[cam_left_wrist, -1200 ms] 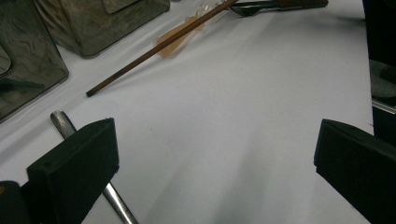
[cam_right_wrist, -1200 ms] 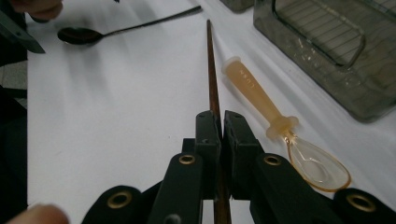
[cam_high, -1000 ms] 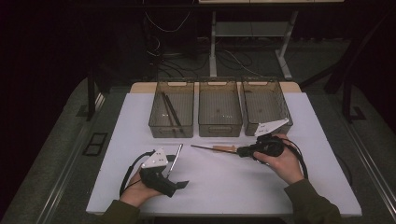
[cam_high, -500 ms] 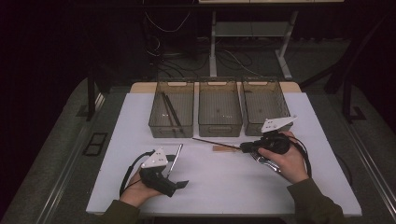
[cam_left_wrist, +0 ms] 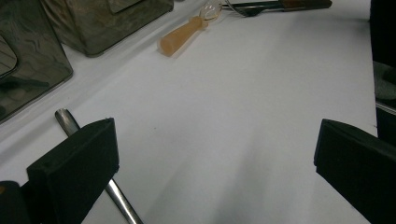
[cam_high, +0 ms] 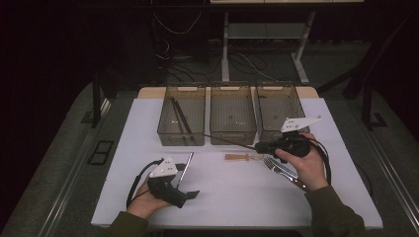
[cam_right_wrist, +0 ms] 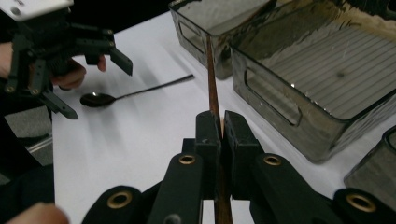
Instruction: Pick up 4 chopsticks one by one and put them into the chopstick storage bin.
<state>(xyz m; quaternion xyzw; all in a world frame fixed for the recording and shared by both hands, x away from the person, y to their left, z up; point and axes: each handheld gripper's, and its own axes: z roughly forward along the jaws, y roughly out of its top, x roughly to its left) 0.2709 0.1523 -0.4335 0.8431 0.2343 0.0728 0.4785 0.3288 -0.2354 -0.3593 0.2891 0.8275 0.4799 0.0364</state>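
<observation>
I had the right gripper (cam_high: 260, 146) clamped on a thin brown chopstick (cam_right_wrist: 212, 77), its jaws pressed together on the stick near one end. The chopstick ran out from the jaws toward the three clear bins, its far end reaching the front of the middle bin (cam_high: 232, 134) near the gap to the left bin (cam_high: 181, 133), where two dark sticks already lay. From the high view I could not tell whether the tip touched a bin wall. My left gripper (cam_high: 190, 195) rested low on the white surface (cam_high: 237, 192) with its jaws wide apart, holding nothing. A metal spoon (cam_right_wrist: 126, 95) lay just beside it. A wooden-handled piece (cam_left_wrist: 183, 33) and a fork (cam_high: 279, 168) lay on the surface near the right hand (cam_high: 306, 165).
</observation>
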